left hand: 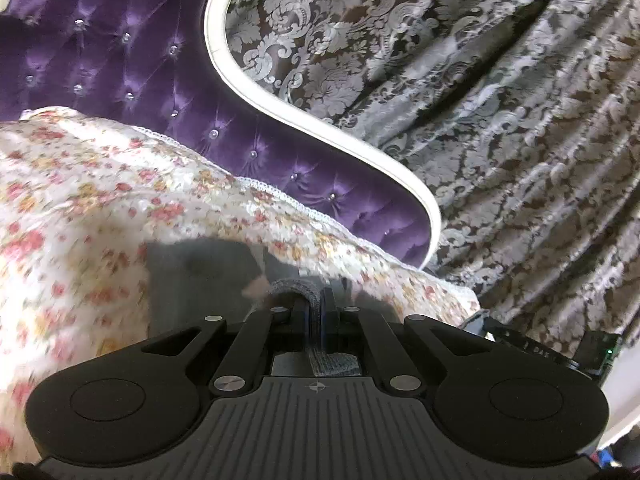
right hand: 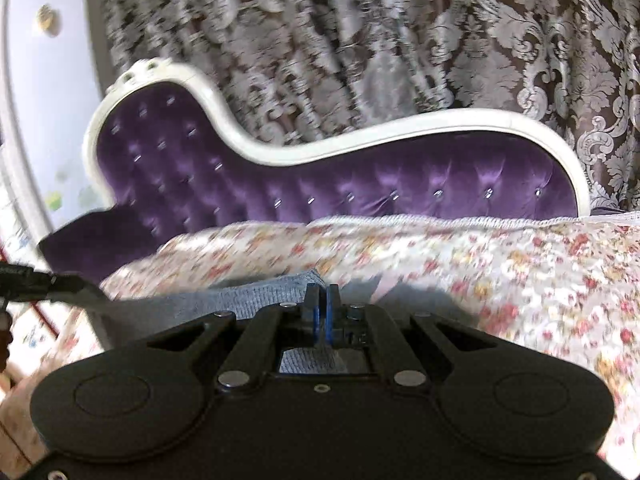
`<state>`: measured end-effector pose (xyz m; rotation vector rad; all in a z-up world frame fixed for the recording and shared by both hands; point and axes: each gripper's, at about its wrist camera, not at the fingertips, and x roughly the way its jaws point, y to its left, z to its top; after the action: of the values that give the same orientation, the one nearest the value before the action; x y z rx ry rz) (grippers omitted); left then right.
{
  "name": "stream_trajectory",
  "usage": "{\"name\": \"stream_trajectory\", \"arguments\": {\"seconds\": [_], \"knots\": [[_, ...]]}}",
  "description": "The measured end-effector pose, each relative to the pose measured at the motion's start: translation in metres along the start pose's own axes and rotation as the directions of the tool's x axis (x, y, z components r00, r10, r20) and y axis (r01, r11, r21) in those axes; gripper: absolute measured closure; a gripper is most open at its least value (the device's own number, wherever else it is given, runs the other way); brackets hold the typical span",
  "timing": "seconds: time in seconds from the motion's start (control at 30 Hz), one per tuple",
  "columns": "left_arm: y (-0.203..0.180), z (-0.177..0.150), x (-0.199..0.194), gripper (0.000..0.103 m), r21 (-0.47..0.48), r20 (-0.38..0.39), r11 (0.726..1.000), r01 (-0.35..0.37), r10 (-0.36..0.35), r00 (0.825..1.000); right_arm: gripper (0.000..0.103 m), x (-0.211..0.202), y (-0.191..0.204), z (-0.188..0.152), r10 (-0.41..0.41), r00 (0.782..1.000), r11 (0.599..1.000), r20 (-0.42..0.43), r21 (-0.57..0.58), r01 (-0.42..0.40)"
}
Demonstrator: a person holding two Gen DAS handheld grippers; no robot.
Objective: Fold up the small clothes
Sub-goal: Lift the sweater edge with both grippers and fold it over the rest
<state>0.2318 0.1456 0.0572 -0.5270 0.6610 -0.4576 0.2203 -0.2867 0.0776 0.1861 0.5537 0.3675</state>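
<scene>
Left claw (left hand: 313, 304) is clamped on a grey knit garment (left hand: 294, 294); right claw (right hand: 322, 300) pinches the same cloth (right hand: 256, 294), above the floral bedspread (right hand: 520, 264), headboard (right hand: 360, 188) at twelve o'clock.

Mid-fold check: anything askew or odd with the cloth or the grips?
Nothing stands out. The left gripper and the right gripper are each shut on an edge of the grey garment, held above the floral bedspread. Both views are motion-blurred, so fine creases cannot be judged.
</scene>
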Motion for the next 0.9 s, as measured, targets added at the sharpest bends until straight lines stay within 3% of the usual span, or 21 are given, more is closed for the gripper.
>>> {"name": "stream_trajectory", "arguments": {"seconds": [0.2, 0.37, 0.5, 0.53, 0.57, 0.63, 0.83, 0.9], "knots": [[0.021, 0.035, 0.074, 0.099, 0.006, -0.046, 0.997, -0.075, 0.075, 0.996, 0.096, 0.073, -0.028, 0.020, -0.089, 0.996, 0.996, -0.020, -0.001, 0.089], [0.050, 0.040, 0.139, 0.098, -0.003, -0.112, 0.986, -0.165, 0.164, 0.980, 0.096, 0.139, -0.049, 0.011, -0.171, 0.981, 0.985, -0.096, 0.000, 0.172], [0.074, 0.038, 0.172, 0.089, -0.032, -0.157, 0.980, -0.197, 0.190, 0.969, 0.096, 0.179, -0.067, -0.005, -0.211, 0.963, 0.976, -0.170, 0.020, 0.218], [0.079, 0.038, 0.175, 0.073, -0.054, -0.161, 0.977, -0.207, 0.196, 0.967, 0.095, 0.184, -0.071, -0.008, -0.214, 0.960, 0.974, -0.179, 0.039, 0.225], [0.081, 0.038, 0.174, 0.068, -0.068, -0.147, 0.974, -0.217, 0.206, 0.967, 0.087, 0.187, -0.077, -0.011, -0.222, 0.957, 0.970, -0.185, 0.064, 0.237], [0.082, 0.041, 0.164, 0.058, -0.071, -0.104, 0.972, -0.225, 0.217, 0.971, 0.083, 0.186, -0.086, -0.013, -0.227, 0.958, 0.963, -0.176, 0.108, 0.248], [0.069, 0.039, 0.123, 0.042, 0.014, -0.063, 0.973, -0.232, 0.232, 0.971, 0.082, 0.137, -0.090, -0.011, -0.173, 0.978, 0.960, -0.115, 0.200, 0.194], [0.064, 0.029, 0.110, 0.039, 0.043, -0.074, 0.971, -0.234, 0.237, 0.969, 0.070, 0.119, -0.087, -0.012, -0.124, 0.987, 0.960, -0.101, 0.238, 0.145]]}}
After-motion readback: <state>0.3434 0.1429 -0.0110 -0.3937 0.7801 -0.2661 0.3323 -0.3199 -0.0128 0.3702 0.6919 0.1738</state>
